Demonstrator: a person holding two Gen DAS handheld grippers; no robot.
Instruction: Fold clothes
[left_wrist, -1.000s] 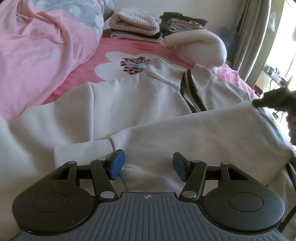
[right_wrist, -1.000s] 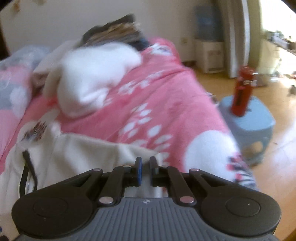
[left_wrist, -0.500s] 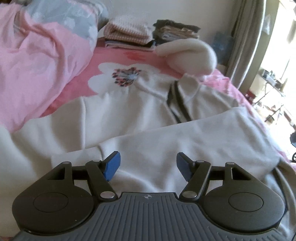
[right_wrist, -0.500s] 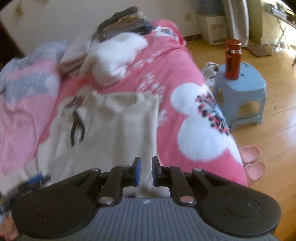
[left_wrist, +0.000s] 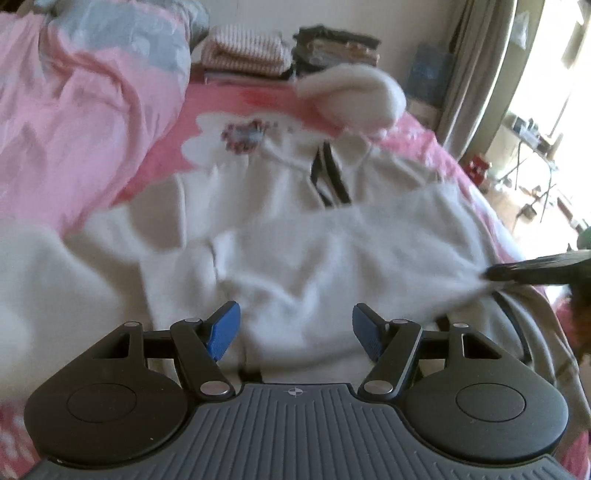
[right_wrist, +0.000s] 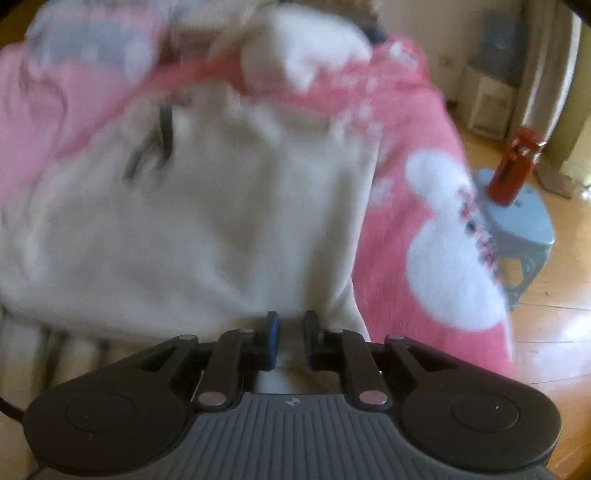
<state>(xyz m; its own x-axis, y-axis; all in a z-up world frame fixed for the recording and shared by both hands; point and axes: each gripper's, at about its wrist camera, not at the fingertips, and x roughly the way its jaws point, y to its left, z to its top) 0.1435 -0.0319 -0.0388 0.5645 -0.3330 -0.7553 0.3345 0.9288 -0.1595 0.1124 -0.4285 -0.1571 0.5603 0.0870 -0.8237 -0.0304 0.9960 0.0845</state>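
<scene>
A cream sweatshirt (left_wrist: 332, 251) with a dark-edged collar opening (left_wrist: 325, 177) lies spread on the pink flowered bed (left_wrist: 424, 144). One part of it is folded across the body. My left gripper (left_wrist: 295, 328) hovers open above the near fold, nothing between its blue pads. My right gripper (right_wrist: 290, 332) is nearly closed, with cream fabric of the sweatshirt (right_wrist: 203, 229) pinched between its pads. In the left wrist view the right gripper (left_wrist: 489, 275) comes in from the right and draws the cloth's edge taut. Both views are blurred.
A pink duvet (left_wrist: 74, 122) is heaped at the left. A white fluffy garment (left_wrist: 354, 96) and folded stacks (left_wrist: 247, 55) sit at the bed's far end. Right of the bed a blue stool (right_wrist: 524, 218) carries a red bottle (right_wrist: 513, 173) on wooden floor.
My left gripper lifted away from the cloth and its jaws widened a little. My right gripper swung from the bed's right side to the near edge of the sweatshirt and pulls its fabric.
</scene>
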